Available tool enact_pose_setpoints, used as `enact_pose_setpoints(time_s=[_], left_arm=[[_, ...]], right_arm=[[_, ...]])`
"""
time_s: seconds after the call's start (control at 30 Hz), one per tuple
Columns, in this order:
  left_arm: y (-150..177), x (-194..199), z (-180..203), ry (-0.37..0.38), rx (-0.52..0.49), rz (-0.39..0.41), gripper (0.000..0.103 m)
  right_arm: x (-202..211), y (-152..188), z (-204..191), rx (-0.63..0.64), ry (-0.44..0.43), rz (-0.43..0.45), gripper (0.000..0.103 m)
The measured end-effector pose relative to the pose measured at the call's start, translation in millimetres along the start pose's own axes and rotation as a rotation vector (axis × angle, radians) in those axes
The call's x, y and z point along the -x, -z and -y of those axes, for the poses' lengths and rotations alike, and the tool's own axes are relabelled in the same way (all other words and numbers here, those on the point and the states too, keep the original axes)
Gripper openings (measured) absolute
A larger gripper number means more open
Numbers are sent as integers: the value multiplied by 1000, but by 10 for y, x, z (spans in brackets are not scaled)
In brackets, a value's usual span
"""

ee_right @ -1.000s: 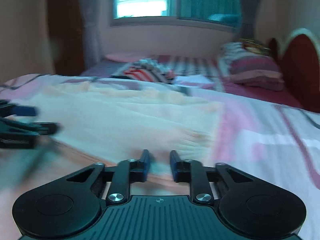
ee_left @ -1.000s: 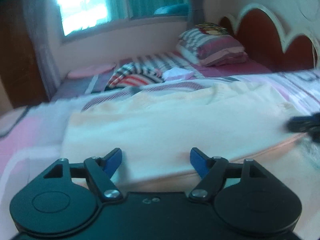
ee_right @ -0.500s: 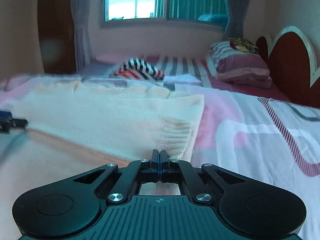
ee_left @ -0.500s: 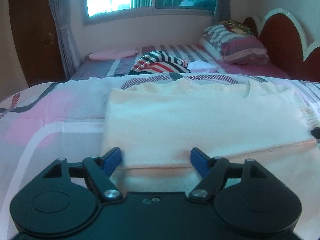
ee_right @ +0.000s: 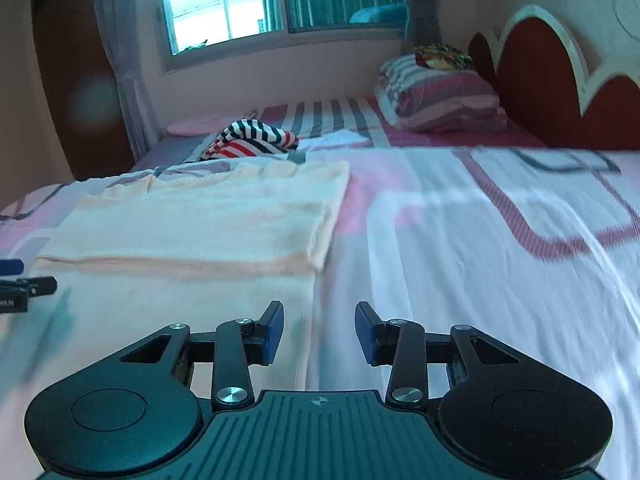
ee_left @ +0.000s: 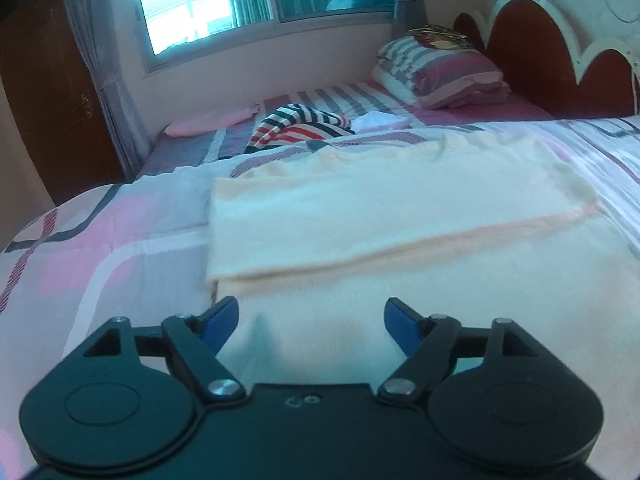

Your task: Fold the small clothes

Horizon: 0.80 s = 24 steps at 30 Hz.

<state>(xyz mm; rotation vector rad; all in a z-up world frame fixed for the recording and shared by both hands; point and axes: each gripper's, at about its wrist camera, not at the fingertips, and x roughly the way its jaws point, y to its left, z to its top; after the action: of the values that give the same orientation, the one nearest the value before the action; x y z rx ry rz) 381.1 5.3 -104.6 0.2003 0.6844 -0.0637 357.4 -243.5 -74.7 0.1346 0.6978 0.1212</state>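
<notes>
A cream knitted garment lies flat on the bed, its far part folded over the near part along a peach edge. My left gripper hovers over the garment's near left part, jaws opening wide, nothing between them. My right gripper sits above the garment's near right edge, its jaws opening with no cloth pinched. The left gripper's fingertips show at the left edge of the right wrist view.
The bed carries a pink, white and grey patterned sheet. A black, white and red striped garment and a white cloth lie farther back. Striped pillows lean by the red headboard. A window lies beyond.
The right gripper was shut at the garment's ribbed edge; now its jaws stand apart and it has pulled back toward me. The left gripper has also drawn back over the near part.
</notes>
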Motion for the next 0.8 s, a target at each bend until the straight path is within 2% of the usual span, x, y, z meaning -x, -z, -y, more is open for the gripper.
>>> enact_pose_setpoints(time_s=[0.23, 0.43, 0.5, 0.63, 0.8], left_arm=[[384, 566, -125, 17, -2, -2, 80], [904, 1061, -240, 0, -14, -50, 70], [1103, 1201, -262, 2, -15, -78, 70], [1401, 1432, -316, 31, 27, -122, 65], [1601, 1628, -407, 81, 116, -148, 58]], right_arm=[[652, 276, -29, -33, -7, -13, 39], [1148, 574, 29, -167, -62, -46, 39], [1279, 708, 40, -185, -74, -73, 39], [1500, 974, 31, -205, -108, -121, 39], [1750, 1270, -1, -225, -125, -159, 39]])
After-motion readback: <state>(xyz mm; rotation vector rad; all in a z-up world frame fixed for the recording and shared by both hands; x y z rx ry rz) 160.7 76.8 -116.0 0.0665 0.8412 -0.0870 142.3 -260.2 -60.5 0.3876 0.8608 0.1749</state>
